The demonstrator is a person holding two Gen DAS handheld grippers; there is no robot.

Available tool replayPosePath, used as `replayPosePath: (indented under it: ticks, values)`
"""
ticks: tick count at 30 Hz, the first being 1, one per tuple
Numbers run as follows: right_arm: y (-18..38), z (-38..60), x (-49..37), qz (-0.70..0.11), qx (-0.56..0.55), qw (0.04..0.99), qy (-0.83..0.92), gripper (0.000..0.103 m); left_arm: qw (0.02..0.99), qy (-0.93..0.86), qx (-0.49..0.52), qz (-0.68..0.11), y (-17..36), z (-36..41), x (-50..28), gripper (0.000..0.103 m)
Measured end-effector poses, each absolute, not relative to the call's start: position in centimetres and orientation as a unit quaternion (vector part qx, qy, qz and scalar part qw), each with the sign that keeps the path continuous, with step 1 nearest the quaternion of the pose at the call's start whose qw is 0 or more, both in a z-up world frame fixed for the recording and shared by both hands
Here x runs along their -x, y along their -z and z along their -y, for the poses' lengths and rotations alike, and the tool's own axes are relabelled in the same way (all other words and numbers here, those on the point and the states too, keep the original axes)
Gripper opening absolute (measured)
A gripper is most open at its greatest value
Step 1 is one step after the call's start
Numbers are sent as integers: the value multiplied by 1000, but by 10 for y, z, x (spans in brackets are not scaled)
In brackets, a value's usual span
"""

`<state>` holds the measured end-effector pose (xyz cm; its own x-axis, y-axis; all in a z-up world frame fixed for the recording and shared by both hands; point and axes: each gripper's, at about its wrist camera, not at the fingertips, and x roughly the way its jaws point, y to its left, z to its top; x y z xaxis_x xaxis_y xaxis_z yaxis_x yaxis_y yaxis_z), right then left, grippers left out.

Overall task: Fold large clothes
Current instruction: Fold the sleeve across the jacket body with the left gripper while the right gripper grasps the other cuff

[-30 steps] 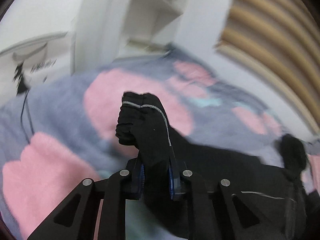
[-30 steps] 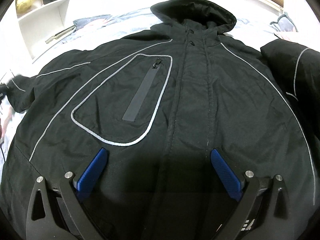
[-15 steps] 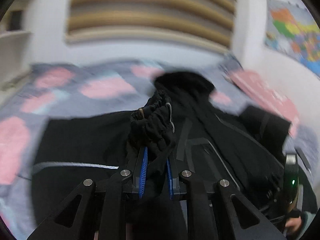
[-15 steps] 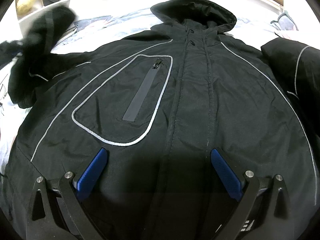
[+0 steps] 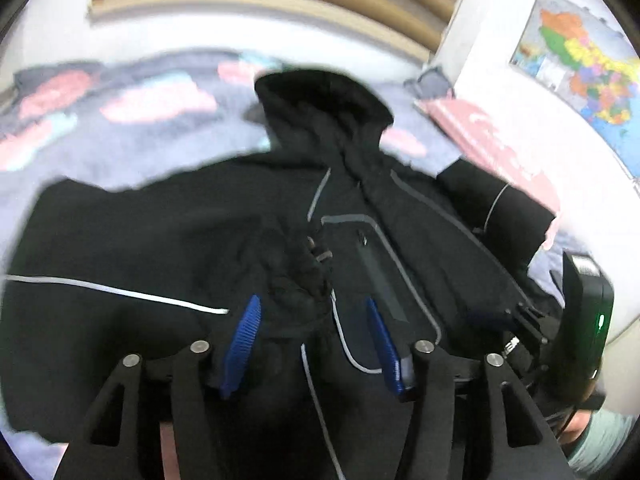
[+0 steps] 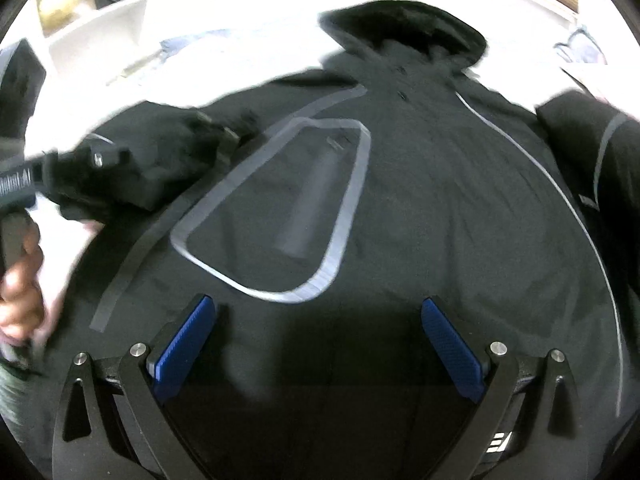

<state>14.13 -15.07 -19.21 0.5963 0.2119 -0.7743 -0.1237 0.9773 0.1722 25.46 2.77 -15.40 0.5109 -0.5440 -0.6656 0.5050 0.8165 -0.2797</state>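
Note:
A black hooded jacket (image 5: pixel 420 232) (image 6: pixel 440 200) with grey reflective piping lies face up on the bed, hood (image 5: pixel 320 100) (image 6: pixel 400 28) at the far end. Its left sleeve is folded in over the chest, and the bunched cuff (image 5: pixel 300 276) (image 6: pixel 160 168) rests beside the chest pocket. My left gripper (image 5: pixel 312 304) (image 6: pixel 220 132) hovers at the cuff with its jaws opening; the cuff lies between the blue pads, which do not press on it. My right gripper (image 6: pixel 318 302) stands open, with nothing between its fingers, above the jacket's lower front.
The other sleeve (image 5: pixel 492 200) (image 6: pixel 592 152) lies doubled at the jacket's right. The bedspread (image 5: pixel 160 104) is grey with pink patches, and a pink pillow (image 5: pixel 480 128) lies by the wall under a map (image 5: pixel 580 60). White shelves (image 6: pixel 92 20) stand at far left. A hand (image 6: pixel 20 280) grips the left tool.
My left gripper swung the sleeve cuff from out over the bedspread onto the jacket's chest, then its jaws spread off the cuff. The right gripper lifted slightly and stayed open.

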Motion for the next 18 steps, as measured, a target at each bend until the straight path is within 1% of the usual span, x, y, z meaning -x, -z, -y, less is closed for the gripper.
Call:
replayPosePath:
  ticks: [2, 5, 7, 8, 9, 10, 11, 12, 13, 14, 15, 16, 18]
  values:
    - [175, 136, -154, -433, -42, 894, -105, 103, 880, 299, 36, -368, 140, -44, -245, 63]
    - [163, 111, -186, -436, -44, 891, -116, 102, 892, 280, 51, -351, 129, -67, -243, 63]
    - [168, 98, -210, -452, -65, 880, -133, 93, 900, 255, 50, -351, 126, -81, -241, 63]
    - [173, 92, -222, -462, -79, 873, -135, 91, 903, 242, 50, -352, 126, -89, -241, 63]
    - [181, 89, -234, -478, -95, 863, -130, 85, 904, 234, 51, -354, 127, -95, -241, 63]
    - [188, 87, -244, -491, -111, 854, -130, 77, 905, 226, 54, -357, 128, -101, -241, 63]
    - [197, 86, -255, -506, -133, 841, -138, 72, 906, 218, 57, -359, 128, -107, -240, 63]
    - [203, 85, -261, -514, -150, 832, -148, 55, 907, 211, 60, -359, 128, -112, -240, 63]
    - [205, 84, -266, -515, -155, 829, -152, 43, 909, 203, 63, -359, 126, -116, -240, 63]
    - [201, 83, -266, -506, -143, 838, -147, 40, 911, 195, 65, -359, 125, -119, -241, 63]
    - [191, 83, -263, -489, -128, 851, -145, 28, 912, 189, 65, -359, 124, -121, -242, 63]
    - [183, 85, -258, -474, -115, 862, -142, 27, 914, 182, 63, -358, 122, -121, -243, 63]
    - [160, 98, -245, -438, -99, 884, -131, 26, 915, 179, 59, -356, 118, -120, -245, 63]
